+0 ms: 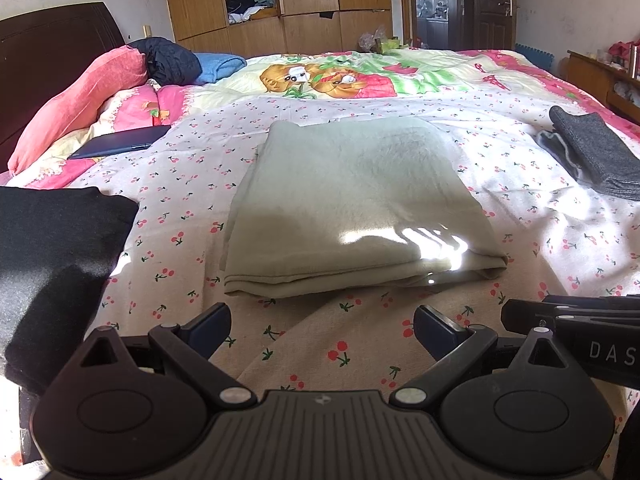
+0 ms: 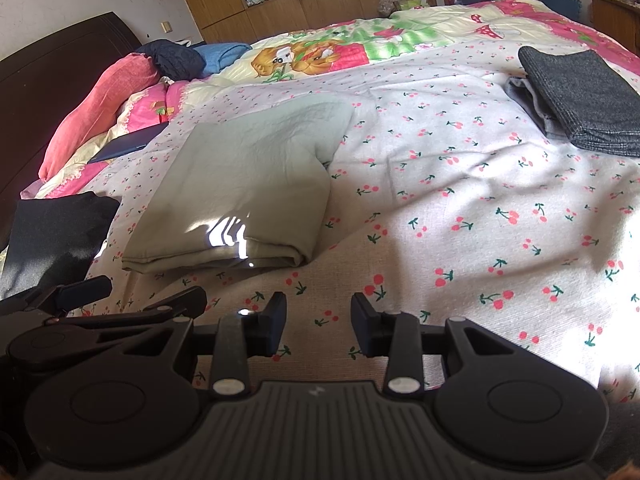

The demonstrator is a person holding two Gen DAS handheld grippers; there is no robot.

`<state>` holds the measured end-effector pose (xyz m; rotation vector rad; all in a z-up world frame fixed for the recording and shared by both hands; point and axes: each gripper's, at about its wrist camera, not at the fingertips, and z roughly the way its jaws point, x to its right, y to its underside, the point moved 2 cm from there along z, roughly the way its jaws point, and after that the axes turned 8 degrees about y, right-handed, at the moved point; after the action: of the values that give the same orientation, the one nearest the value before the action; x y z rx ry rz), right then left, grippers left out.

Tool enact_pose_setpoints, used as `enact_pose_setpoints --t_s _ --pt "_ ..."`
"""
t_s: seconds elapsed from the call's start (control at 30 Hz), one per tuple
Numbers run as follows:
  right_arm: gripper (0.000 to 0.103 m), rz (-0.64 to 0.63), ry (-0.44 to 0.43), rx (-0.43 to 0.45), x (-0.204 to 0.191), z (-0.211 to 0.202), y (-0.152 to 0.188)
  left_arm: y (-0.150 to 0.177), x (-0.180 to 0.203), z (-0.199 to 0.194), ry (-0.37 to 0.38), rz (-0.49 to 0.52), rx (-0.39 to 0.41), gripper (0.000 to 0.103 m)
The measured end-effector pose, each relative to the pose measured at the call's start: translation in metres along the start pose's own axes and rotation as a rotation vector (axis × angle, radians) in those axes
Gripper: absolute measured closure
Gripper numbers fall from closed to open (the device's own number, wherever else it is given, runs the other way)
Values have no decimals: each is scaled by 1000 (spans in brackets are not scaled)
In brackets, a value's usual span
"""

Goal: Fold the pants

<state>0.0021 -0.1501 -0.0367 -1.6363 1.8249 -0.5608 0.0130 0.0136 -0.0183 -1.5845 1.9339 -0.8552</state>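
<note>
While both claws gape empty, folded green pants (image 1: 352, 200) lie on the cherry-print sheet (image 1: 520, 184).

We see pale sage-green folded pants (image 1: 352, 196), plain, no pattern, w/ a bright sun patch near the front edge. Bedsheet (image 2: 460, 184) under them: white w/ small red cherries on green stems. Quilt (image 1: 400, 76) behind: pink, cream & green cartoon print w/ brown bears. Black garment (image 1: 52, 256) at left, plain. Dark grey knit garment (image 2: 580, 96) at right, over a lighter grey piece. Pillow (image 1: 80, 100) coral-pink; blue cloth (image 1: 218, 65) nr a dark navy one. Both grippers black w/ dark blue pads (image 1: 210, 326). Wardrobe (image 1: 304, 0) wood-brown.
</note>
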Motion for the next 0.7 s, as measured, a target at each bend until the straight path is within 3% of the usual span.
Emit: enact_pose_setpoints --t_s 0.7 --pt "65 1 -13 2 -5 1 2 1 0 -1 -11 10 9 0"
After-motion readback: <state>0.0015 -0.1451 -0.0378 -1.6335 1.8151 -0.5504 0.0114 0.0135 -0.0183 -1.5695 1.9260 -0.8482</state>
